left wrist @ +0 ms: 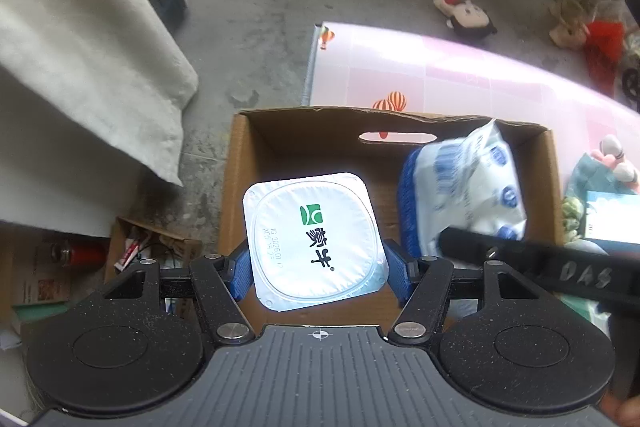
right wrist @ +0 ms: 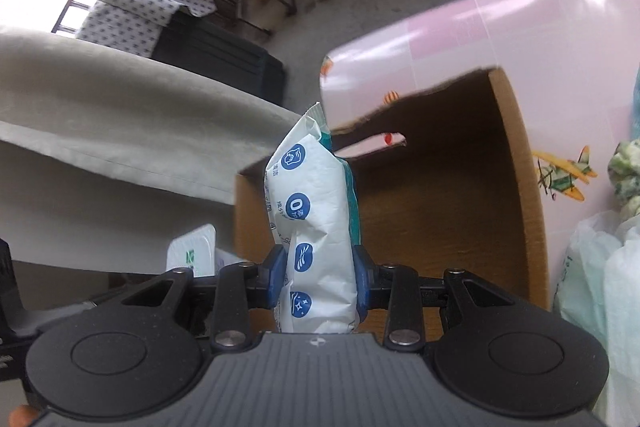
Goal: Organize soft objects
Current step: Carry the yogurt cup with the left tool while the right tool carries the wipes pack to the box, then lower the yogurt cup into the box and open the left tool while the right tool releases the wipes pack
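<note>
Left gripper (left wrist: pixel 316 269) pinches white foil-lidded cup (left wrist: pixel 314 239) between blue pads, above open cardboard box (left wrist: pixel 236 163). Right gripper (right wrist: pixel 320 279) pinches white wipes pack (right wrist: pixel 316 227), upright, over same box. Box stands on pink mat (left wrist: pixel 460 67).

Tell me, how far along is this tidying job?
Nothing lies in the cardboard box yet. In hand: the left gripper holds a sealed yogurt cup above it, and the right gripper clamps a wipes pack. Left: a plush doll on the floor, other soft things on the pink table.
</note>
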